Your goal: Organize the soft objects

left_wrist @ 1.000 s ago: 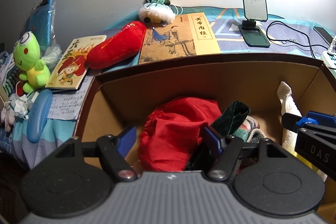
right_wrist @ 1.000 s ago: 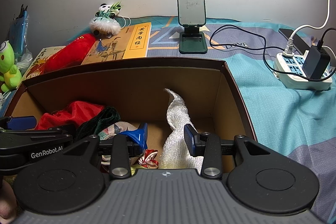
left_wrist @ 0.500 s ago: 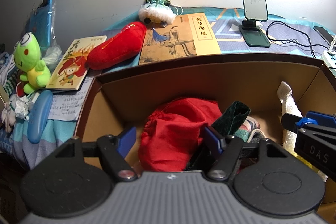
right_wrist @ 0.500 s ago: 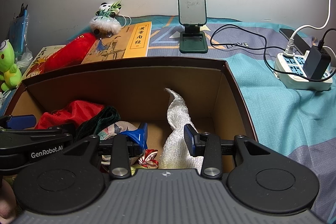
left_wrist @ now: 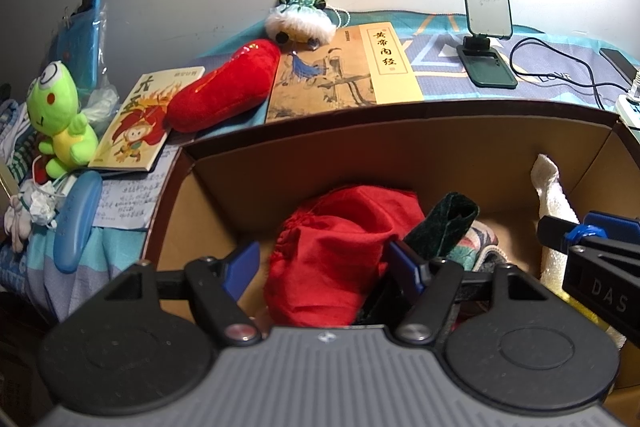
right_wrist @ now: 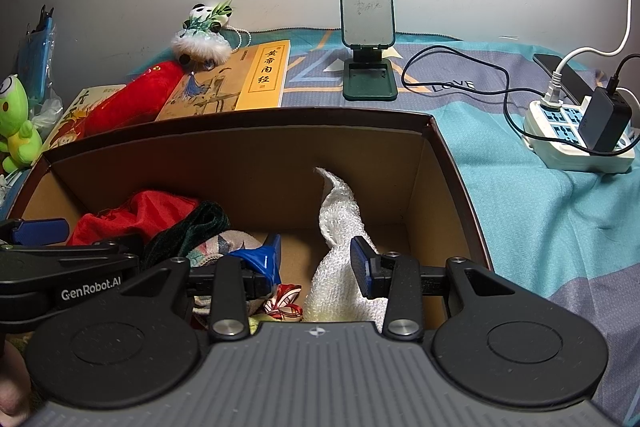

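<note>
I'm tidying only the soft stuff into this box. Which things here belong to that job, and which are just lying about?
Belongs: cardboard box, red cloth, white towel, red plush, green frog toy, panda toy.

Lying about: books, phone stand, power strip.

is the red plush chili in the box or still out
Out. The red plush chili lies on the bed behind the cardboard box, resting across two books; inside the box are only a red cloth and other fabrics.
</note>
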`<move>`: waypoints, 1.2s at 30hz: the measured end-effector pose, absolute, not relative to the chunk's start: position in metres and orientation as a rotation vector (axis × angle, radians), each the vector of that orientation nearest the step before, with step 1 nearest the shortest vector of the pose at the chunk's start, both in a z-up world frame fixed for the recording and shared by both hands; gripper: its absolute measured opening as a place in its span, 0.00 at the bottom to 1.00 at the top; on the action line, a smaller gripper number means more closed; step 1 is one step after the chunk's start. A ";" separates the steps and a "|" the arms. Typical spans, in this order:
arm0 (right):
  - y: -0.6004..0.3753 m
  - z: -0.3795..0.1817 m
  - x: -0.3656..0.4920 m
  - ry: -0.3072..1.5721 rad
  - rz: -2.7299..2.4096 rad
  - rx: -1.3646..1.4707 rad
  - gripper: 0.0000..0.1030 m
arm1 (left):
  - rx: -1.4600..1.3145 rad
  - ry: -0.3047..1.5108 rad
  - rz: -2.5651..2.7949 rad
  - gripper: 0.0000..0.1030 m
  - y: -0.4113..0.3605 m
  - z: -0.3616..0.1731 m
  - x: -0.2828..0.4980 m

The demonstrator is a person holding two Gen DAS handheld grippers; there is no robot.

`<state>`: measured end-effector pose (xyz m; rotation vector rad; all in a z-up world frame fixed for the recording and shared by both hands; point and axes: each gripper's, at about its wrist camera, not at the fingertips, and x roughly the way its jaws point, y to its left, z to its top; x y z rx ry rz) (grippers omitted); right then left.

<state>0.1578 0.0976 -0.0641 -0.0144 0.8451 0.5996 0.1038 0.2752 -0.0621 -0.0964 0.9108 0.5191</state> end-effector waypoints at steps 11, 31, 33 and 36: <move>0.098 -0.064 0.158 0.844 0.600 -0.015 0.21 | -0.097 0.910 0.519 0.68 0.276 -0.062 0.104; 0.098 -0.063 0.157 0.840 0.597 -0.023 0.21 | -0.108 0.902 0.510 0.68 0.277 -0.062 0.101; 0.098 -0.063 0.157 0.840 0.597 -0.024 0.21 | -0.110 0.902 0.507 0.68 0.277 -0.062 0.101; 0.098 -0.063 0.157 0.840 0.596 -0.025 0.21 | -0.107 0.901 0.505 0.68 0.277 -0.062 0.101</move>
